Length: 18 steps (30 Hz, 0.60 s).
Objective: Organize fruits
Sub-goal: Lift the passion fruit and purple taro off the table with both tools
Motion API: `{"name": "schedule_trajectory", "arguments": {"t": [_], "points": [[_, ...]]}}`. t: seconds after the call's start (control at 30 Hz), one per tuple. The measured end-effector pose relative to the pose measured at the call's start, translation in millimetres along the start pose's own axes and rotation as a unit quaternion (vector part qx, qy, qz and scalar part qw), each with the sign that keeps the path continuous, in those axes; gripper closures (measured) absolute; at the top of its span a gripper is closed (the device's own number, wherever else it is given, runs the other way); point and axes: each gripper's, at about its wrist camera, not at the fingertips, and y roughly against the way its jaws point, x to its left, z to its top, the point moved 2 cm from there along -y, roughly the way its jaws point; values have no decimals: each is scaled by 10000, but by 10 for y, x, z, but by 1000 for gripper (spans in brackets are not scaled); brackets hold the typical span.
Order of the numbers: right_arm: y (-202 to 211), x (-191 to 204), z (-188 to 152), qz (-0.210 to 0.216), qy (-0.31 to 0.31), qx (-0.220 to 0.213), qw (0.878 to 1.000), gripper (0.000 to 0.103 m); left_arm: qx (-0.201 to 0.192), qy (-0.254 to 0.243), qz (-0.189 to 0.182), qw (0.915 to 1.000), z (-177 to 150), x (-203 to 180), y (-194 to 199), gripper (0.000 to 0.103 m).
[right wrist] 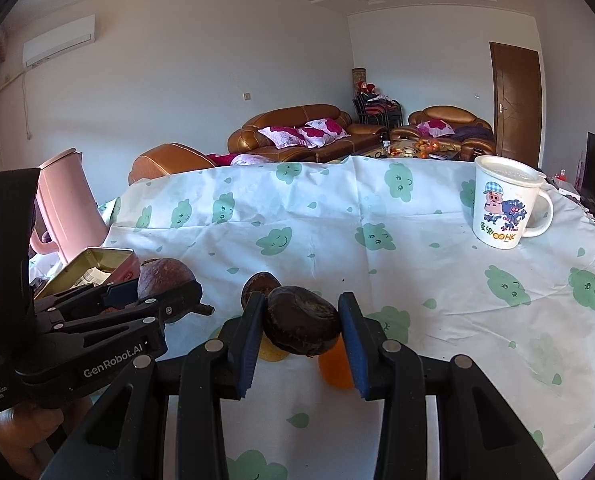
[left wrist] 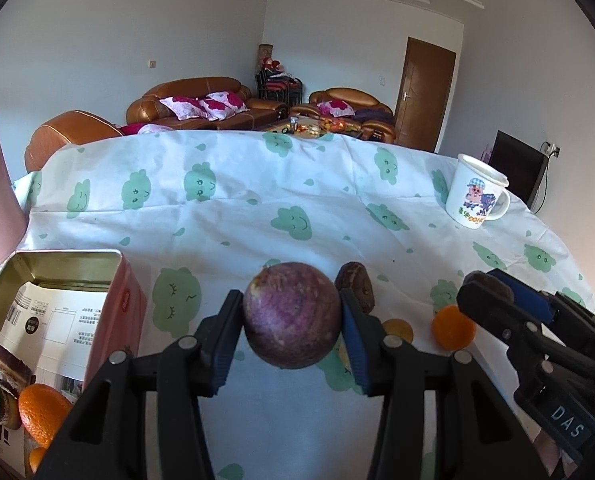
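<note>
While its two blue-padded fingers press on either side of a round purple passion fruit (left wrist: pixel 292 314), the left hand-held gripper (left wrist: pixel 292 328) holds that fruit clear of the table (left wrist: pixel 237 216), squarely between the pads and just in front of the camera; the fruit is nearly a ball, with no clear long axis, and its small stem nub points up and to the left. Just beyond the right pad lies a dark wrinkled fruit (left wrist: pixel 355 286) on the cloth, and near it a yellowish fruit (left wrist: pixel 397 330) and a small orange (left wrist: pixel 453 327). Left of this gripper stands an open pink tin (left wrist: pixel 113 312) lined with printed card, holding an orange (left wrist: pixel 41 412) at its near end. The right hand-held gripper (right wrist: pixel 302 326) is closed on a dark brown, shrivelled passion fruit (right wrist: pixel 302 323), gripped across between the pads, its longer axis running side to side from pad to pad. Below it on the table show the yellowish fruit (right wrist: pixel 273 352) and the small orange (right wrist: pixel 335 368), and behind it the other dark wrinkled fruit (right wrist: pixel 257 284). Farther off, a cartoon-printed mug (right wrist: pixel 501 204) stands upright at the right of the table, and a pink kettle (right wrist: pixel 67 208) stands at the left.
</note>
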Motion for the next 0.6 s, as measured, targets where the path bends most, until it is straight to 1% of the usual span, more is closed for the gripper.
{"name": "schedule_trajectory", "arguments": {"t": [0.27, 0.6], "points": [[43, 30, -1, 52, 83, -124, 9999, 63, -198, -106, 106, 9997, -11, -41, 82, 54], [113, 62, -2, 121, 183, -299, 9993, 63, -399, -101, 149, 9990, -15, -34, 162, 54]]}}
